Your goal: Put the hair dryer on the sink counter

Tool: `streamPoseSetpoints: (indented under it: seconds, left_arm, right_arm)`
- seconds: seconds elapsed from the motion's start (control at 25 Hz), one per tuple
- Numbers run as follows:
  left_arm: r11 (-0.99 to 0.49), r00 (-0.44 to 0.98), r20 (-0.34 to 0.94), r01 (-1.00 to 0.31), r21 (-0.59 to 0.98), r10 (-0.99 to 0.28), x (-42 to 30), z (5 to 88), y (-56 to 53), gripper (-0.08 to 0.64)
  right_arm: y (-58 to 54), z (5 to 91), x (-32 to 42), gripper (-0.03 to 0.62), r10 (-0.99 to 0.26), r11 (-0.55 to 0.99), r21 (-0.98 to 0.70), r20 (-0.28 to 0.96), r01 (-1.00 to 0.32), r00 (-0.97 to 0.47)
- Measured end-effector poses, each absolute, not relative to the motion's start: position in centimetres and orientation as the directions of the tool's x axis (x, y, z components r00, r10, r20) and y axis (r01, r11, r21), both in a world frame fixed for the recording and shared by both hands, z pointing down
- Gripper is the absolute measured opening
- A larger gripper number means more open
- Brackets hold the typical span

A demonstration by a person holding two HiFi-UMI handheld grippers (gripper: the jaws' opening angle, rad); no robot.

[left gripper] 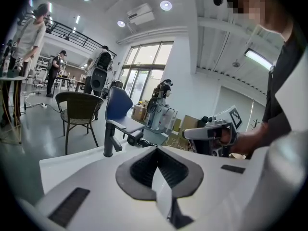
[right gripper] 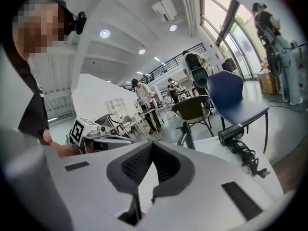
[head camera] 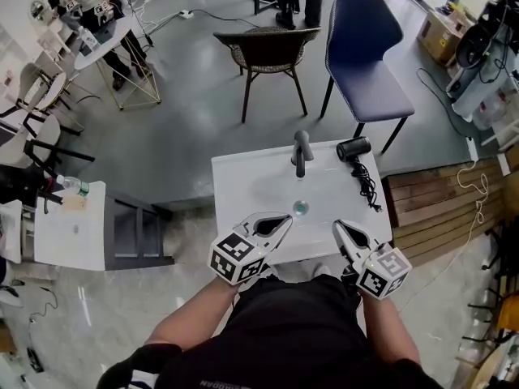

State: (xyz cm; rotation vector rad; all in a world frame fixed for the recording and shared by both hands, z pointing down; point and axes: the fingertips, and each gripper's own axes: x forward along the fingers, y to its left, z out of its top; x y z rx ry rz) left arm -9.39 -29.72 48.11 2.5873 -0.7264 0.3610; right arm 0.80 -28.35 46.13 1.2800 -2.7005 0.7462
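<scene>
The black hair dryer (head camera: pixel 353 147) lies on the back right corner of the white sink counter (head camera: pixel 243 177), its coiled cord trailing toward me. It also shows in the left gripper view as the hair dryer (left gripper: pixel 135 138) and in the right gripper view as the hair dryer (right gripper: pixel 231 134). My left gripper (head camera: pixel 285 219) hovers over the counter's front edge, shut and empty. My right gripper (head camera: pixel 336 225) hangs beside it at the front right, also shut with nothing in it. Both are well short of the dryer. From their own cameras, the left gripper (left gripper: pixel 156 149) and right gripper (right gripper: pixel 153 144) show closed jaws.
A dark faucet (head camera: pixel 302 151) stands at the back middle of the basin, with the drain (head camera: pixel 301 208) in front of it. Behind the counter are a wicker chair (head camera: pixel 268 51) and a blue chair (head camera: pixel 365 47). Wooden boards (head camera: pixel 438 205) lie at the right, a small white table (head camera: pixel 69 225) at the left.
</scene>
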Motion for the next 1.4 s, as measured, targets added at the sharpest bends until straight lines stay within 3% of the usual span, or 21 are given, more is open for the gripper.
streamPoseSetpoints:
  seconds: [0.48, 0.84, 1.08, 1.4]
  left_arm:
    - [-0.683, 0.766, 0.318, -0.643, 0.347, -0.559, -6.6, 47.0, -25.4, 0.0]
    - [-0.628, 0.693, 0.339, -0.721, 0.293, -0.637, -2.7, 46.3, -21.2, 0.0]
    - [-0.565, 0.668, 0.306, -0.74, 0.366, -0.678, -0.2, 45.8, -18.1, 0.0]
    - [-0.506, 0.606, 0.349, -0.793, 0.339, -0.715, 1.5, 47.0, -12.6, 0.0]
  right_arm:
    - [-25.9, 44.5, 3.1, 0.005, -0.623, 0.657, -0.344, 0.255, -0.671, -0.74]
    - [-22.3, 44.2, 8.5, 0.005, -0.564, 0.692, -0.417, 0.195, -0.588, -0.802]
    - [-18.8, 45.1, 13.0, 0.004, -0.559, 0.696, -0.416, 0.199, -0.586, -0.805]
    - [-15.0, 45.7, 15.2, 0.004, -0.514, 0.704, -0.464, 0.189, -0.537, -0.837]
